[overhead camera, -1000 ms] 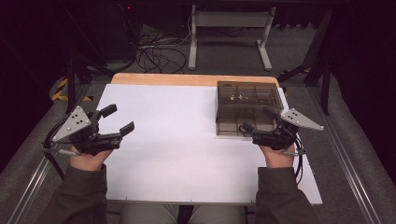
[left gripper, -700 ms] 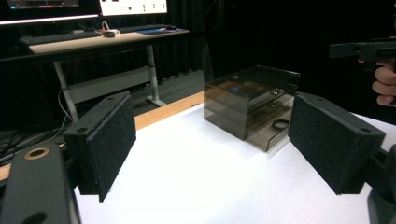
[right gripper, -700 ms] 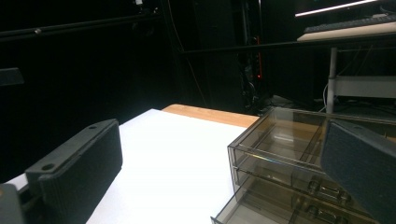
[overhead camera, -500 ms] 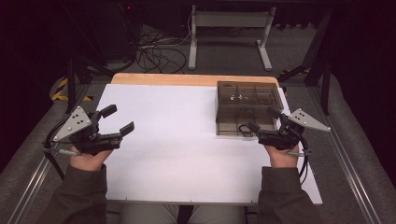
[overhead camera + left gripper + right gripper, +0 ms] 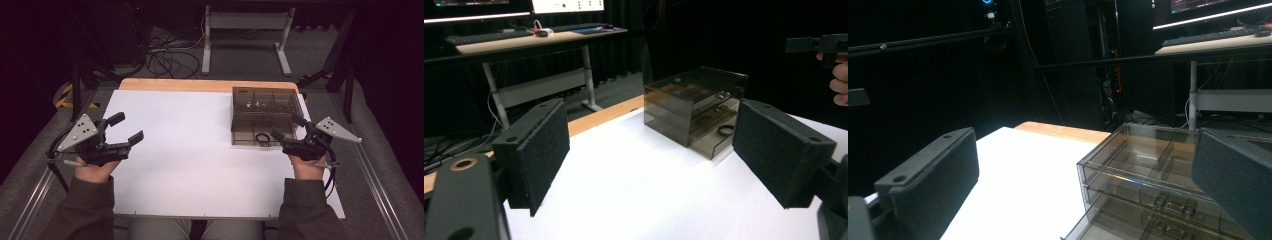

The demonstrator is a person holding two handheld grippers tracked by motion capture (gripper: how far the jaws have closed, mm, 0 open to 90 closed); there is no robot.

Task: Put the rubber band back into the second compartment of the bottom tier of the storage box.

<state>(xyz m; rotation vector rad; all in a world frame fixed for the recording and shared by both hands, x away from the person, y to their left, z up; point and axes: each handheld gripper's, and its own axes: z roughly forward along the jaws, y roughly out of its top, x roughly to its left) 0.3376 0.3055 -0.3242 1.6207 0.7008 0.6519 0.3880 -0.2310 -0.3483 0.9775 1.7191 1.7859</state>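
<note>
A smoky see-through drawer box (image 5: 265, 112) stands at the back right of the white table top (image 5: 190, 165). Its lowest drawer (image 5: 257, 139) is pulled out a little, and a black ring (image 5: 261, 137) lies in it. My right gripper (image 5: 286, 127) is open just right of that drawer front, touching nothing. In the right gripper view, the box (image 5: 1148, 165) sits between the spread pads (image 5: 933, 185). My left gripper (image 5: 129, 127) hovers open at the left side, holding nothing. The left gripper view has the box (image 5: 696, 107) and ring (image 5: 725, 131) far ahead.
The table's wooden back edge (image 5: 200, 85) borders the white top. Behind it are a desk frame (image 5: 245, 35) and loose cables (image 5: 165, 55) on the floor. Metal rails (image 5: 380, 185) run along both sides. Open white surface lies between my hands.
My right gripper has drawn back a little to the right, away from the drawer front. The left gripper and the box have stayed put.
</note>
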